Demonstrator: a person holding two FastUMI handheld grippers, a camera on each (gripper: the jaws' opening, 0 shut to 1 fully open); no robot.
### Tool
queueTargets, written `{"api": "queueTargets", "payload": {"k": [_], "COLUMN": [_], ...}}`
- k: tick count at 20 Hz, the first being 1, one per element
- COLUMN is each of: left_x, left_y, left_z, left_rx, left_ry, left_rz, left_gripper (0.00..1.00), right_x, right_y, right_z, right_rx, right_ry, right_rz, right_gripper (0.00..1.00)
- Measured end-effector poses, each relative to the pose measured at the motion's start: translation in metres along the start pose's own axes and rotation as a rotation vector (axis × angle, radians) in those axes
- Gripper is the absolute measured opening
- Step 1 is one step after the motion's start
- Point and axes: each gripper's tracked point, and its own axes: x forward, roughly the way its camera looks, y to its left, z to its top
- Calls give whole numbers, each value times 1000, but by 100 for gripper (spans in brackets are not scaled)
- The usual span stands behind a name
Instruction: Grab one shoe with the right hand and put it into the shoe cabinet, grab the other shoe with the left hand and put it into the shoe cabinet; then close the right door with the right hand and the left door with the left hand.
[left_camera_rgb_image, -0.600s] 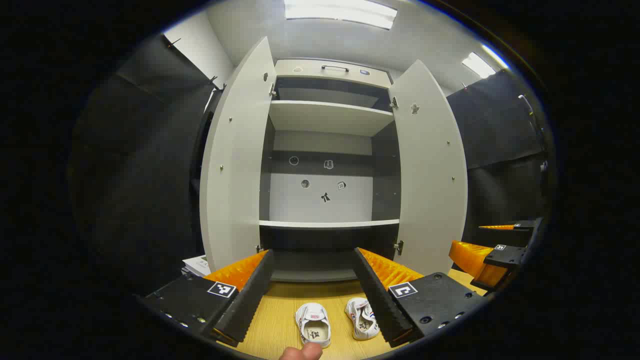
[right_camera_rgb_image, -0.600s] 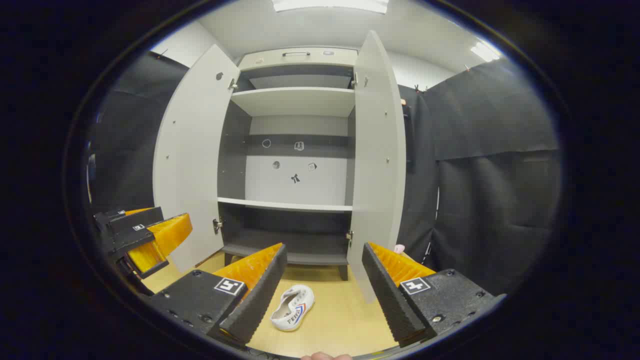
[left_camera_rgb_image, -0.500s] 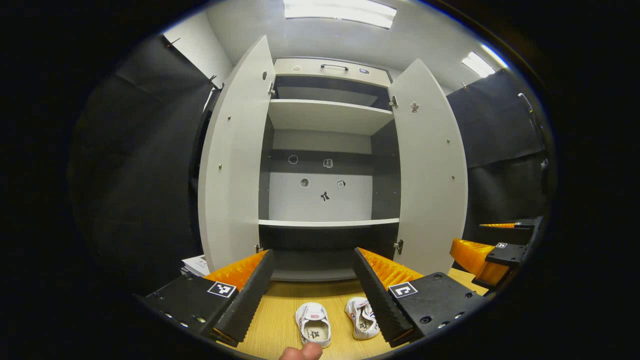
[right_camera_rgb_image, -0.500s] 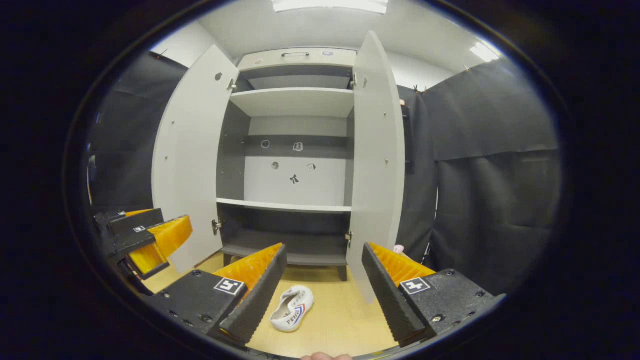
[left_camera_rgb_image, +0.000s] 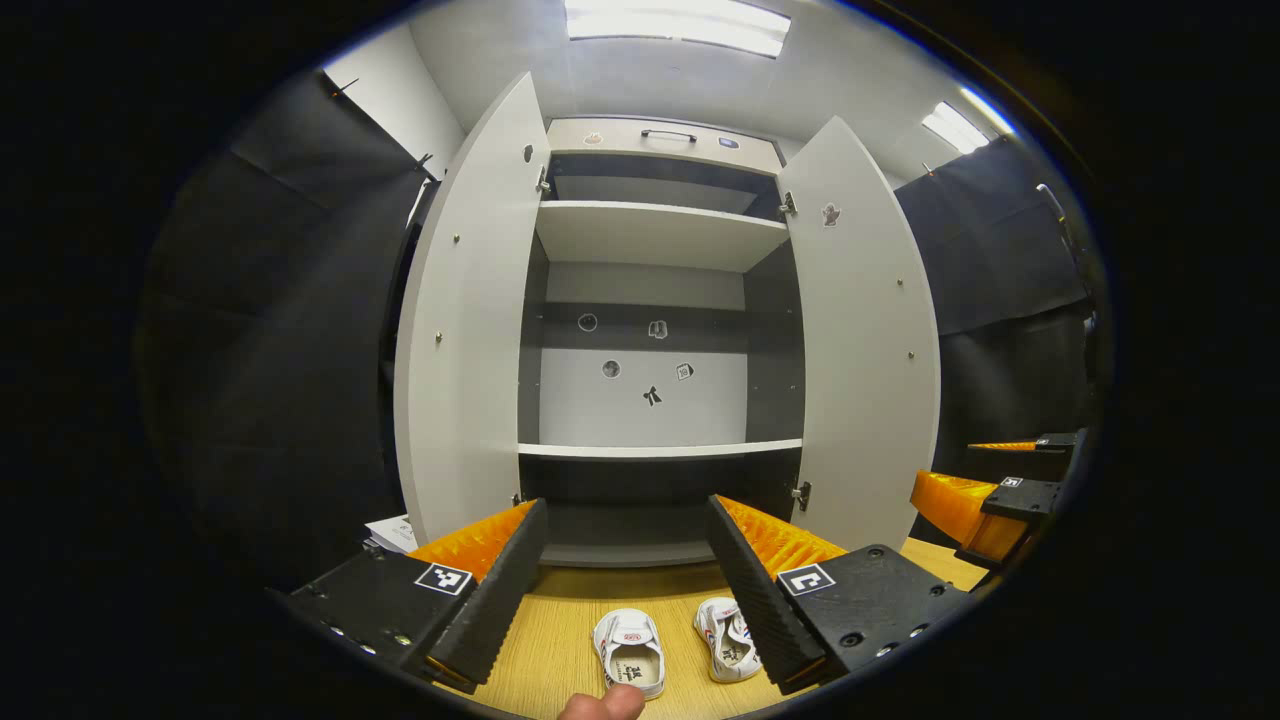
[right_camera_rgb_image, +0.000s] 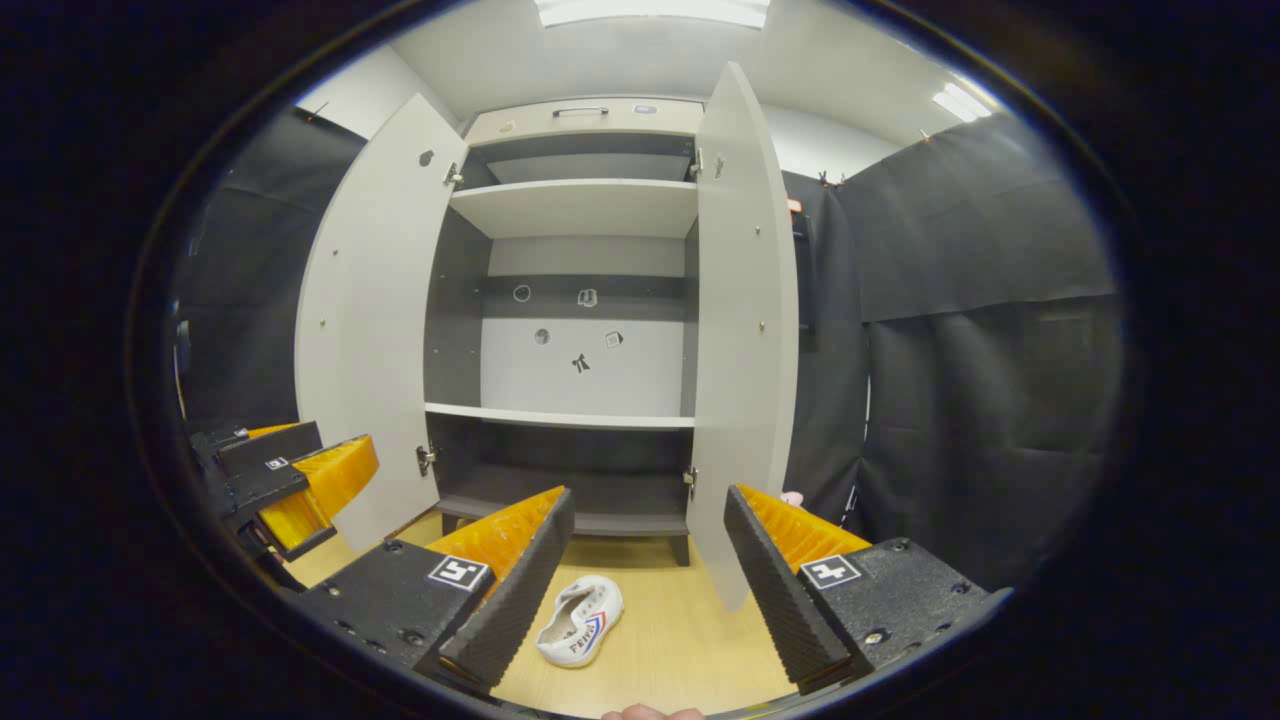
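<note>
Both shoes (left_camera_rgb_image: 628, 652) on floor, cabinet (left_camera_rgb_image: 655, 235) doors wide; left gripper (left_camera_rgb_image: 622, 585) and right gripper (right_camera_rgb_image: 645, 575) released, holding nothing; canvas shoe (right_camera_rgb_image: 580, 621) likely light, soft — pinch heel rim or side wall

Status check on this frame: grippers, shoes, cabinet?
Both hand-held grippers open, empty. Two shoes on floor. Cabinet doors open, path unobstructed.

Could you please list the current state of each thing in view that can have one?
Left door: open.
Right door: open.
Shoe cabinet: shelves bare, no shoe inside.
Left shoe: on the floor, upright.
Right shoe: on the floor beside it, not gripped.
Left gripper: open, holding nothing.
Right gripper: open, holding nothing.
</note>
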Motion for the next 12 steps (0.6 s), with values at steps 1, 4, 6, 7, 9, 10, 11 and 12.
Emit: {"api": "queueTargets", "payload": {"k": [1,4,6,7,9,10,11,12], "left_x": [0,-1,-2,-3,-3,-3,-4,-3], "left_y": [-1,-2,0,1,4,6,8,11], "left_z": [0,-1,-1,-1,-1,0,0,1], "left_rx": [2,0,0,0,0,0,-1,1], "left_ry": [1,4,3,3,5,2,-2,-2], "left_rz": [-2,-5,-2,1,6,10,14,18], "left_gripper": [95,95,95,95,95,95,95,95], "right_x": [-1,-3,-4,-5,-4,-3,-1,3], "right_y": [0,-2,-3,-3,-1,1,6,14], "right_z": [1,5,9,9,8,6,3,-3], "right_rx": [3,4,5,3,3,4,7,9], "right_ry": [-2,-10,-20,-21,-18,-16,-10,7], "right_rz": [-1,-5,-8,-9,-6,5,22,49], "right_gripper": [98,98,98,98,98,98,98,98]}}
